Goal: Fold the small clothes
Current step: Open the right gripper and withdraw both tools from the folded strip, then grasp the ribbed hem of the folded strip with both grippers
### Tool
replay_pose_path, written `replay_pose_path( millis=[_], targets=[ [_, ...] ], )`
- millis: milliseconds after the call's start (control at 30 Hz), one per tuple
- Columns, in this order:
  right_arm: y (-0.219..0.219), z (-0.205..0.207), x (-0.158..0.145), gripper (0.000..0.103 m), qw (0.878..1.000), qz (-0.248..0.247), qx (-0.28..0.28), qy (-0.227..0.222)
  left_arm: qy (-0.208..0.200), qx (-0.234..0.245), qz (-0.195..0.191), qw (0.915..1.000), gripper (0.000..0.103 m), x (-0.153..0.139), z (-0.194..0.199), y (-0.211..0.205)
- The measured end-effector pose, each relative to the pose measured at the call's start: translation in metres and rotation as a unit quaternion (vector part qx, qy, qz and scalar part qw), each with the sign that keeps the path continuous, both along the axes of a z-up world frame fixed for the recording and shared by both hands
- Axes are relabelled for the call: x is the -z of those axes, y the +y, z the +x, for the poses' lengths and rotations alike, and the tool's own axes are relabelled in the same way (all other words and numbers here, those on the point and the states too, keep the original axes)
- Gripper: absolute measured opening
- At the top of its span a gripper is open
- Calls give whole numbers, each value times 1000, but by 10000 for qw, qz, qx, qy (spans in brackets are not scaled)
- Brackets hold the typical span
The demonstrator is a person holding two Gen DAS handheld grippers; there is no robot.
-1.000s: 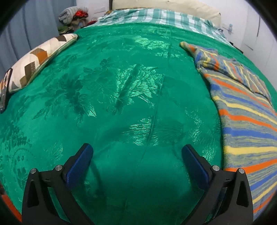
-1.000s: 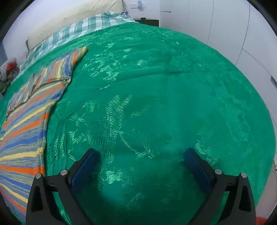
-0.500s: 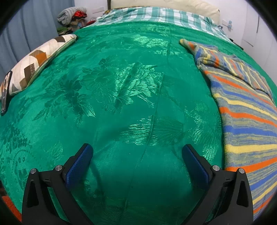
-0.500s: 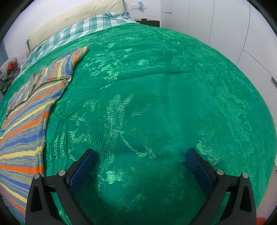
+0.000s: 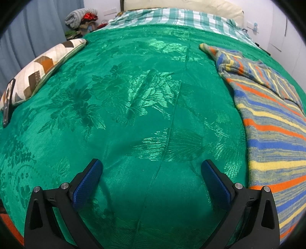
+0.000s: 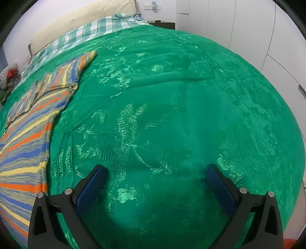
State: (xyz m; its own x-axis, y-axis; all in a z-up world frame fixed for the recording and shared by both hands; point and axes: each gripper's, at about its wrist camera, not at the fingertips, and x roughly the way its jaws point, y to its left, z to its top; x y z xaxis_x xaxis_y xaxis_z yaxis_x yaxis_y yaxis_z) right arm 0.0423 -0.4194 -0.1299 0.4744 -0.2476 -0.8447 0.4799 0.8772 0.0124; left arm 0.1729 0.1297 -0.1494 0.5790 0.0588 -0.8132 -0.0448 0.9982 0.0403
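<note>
A striped knit garment (image 5: 271,122) in orange, blue, yellow and grey lies flat on the green bedspread (image 5: 133,95), at the right of the left wrist view. It also shows at the left of the right wrist view (image 6: 32,126). My left gripper (image 5: 152,170) is open and empty above bare bedspread, left of the garment. My right gripper (image 6: 155,174) is open and empty above the bedspread (image 6: 181,95), right of the garment.
A patterned cushion (image 5: 42,67) with a phone (image 5: 7,103) leaning on it lies at the bed's left edge. A checked sheet (image 5: 172,17) and a cream pillow lie at the head. White wardrobe doors (image 6: 258,28) stand right of the bed.
Both grippers have drifted slightly; the garment sits a little further toward the frame edges in both views. Both jaws stay open.
</note>
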Motion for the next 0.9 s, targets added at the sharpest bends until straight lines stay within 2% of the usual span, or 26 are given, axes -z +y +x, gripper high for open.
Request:
replay_pose_path(
  millis=[100,167,233,267,333,400,500,533,633,700,767,800,833,867,900],
  targets=[
    [0,0,0,103,10000,51,-8,0,93,-5,-57,9999,103,-2,0,2],
    [-2,0,-5,103,9997,213,-12,110,467,-14,-180,9987,102,-11,0,6],
    [-6,-3,-16,102,9978,615,30,224,547,6,-616,9966,101,-26,-10,12],
    [-7,-9,-24,101,9959,890,-13,168,499,127,-1124,9923,101,-37,-21,16],
    [1,-21,-40,101,9883,1463,-420,65,683,430,-1649,9830,101,-47,-41,13],
    [16,-33,-46,95,9741,2017,-987,272,1038,774,-1813,9749,101,-41,-62,0],
    [44,-52,-40,85,9447,2825,-1554,607,1515,1166,-1838,9642,100,-23,-82,-24],
    [49,-54,-36,84,9397,2930,-1622,694,1627,1306,-1775,9617,97,-18,-86,-34],
    [68,-55,-21,78,9346,2912,-1799,966,1689,1680,-1239,9633,93,-11,-92,-61],
    [76,-50,-12,70,9339,2860,-1823,1132,1688,1729,-1100,9641,93,-10,-93,-66],
    [81,-46,-4,64,9296,2958,-1843,1202,1672,1706,-989,9660,83,-10,-95,-67],
    [83,-44,1,52,9282,2971,-1829,1295,1668,1679,-954,9669,79,-9,-97,-68],
    [85,-42,4,45,9268,2952,-1838,1418,1670,1644,-930,9677,68,-9,-98,-66],
    [86,-40,5,23,9238,2967,-1891,1511,1691,1625,-929,9677,47,-8,-98,-64],
    [89,-41,7,7,9147,3127,-2020,1575,1719,1626,-945,9670,33,-9,-98,-62]
  ],
)
